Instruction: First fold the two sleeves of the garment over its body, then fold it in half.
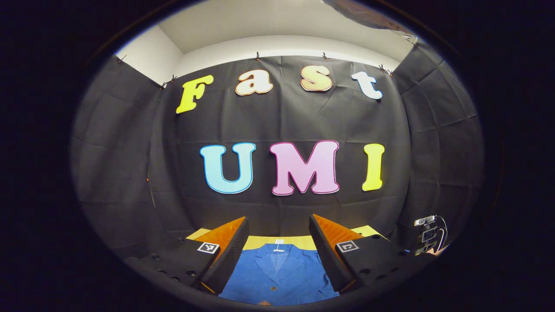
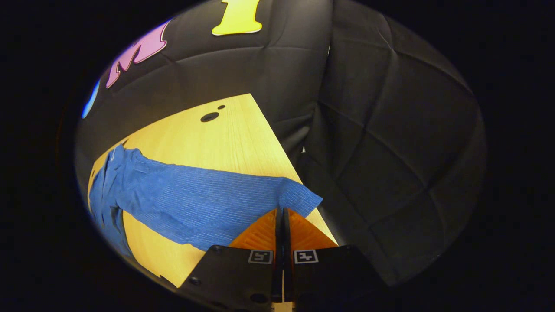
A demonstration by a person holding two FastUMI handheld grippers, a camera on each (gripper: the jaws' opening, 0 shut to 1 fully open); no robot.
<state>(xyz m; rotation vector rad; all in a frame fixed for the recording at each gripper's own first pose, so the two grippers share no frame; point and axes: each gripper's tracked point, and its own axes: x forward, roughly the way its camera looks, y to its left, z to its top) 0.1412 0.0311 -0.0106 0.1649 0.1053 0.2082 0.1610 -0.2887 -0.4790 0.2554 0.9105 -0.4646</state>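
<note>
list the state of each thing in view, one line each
blue ribbed-knit jacket: lying flat on the table, collar toward the wall, not yet folded
jacket's blue sleeve: stretched out sideways across the table, cuff at the table edge
left tongs: open, held above the jacket's body
right tongs: shut on the sleeve cuff
yellow wooden table: bare beyond the sleeve

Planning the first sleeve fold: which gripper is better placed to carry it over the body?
Probably the right gripper: its jaws are closed at the cuff of the blue sleeve. The left gripper is open above the collar, gripping nothing.
</note>
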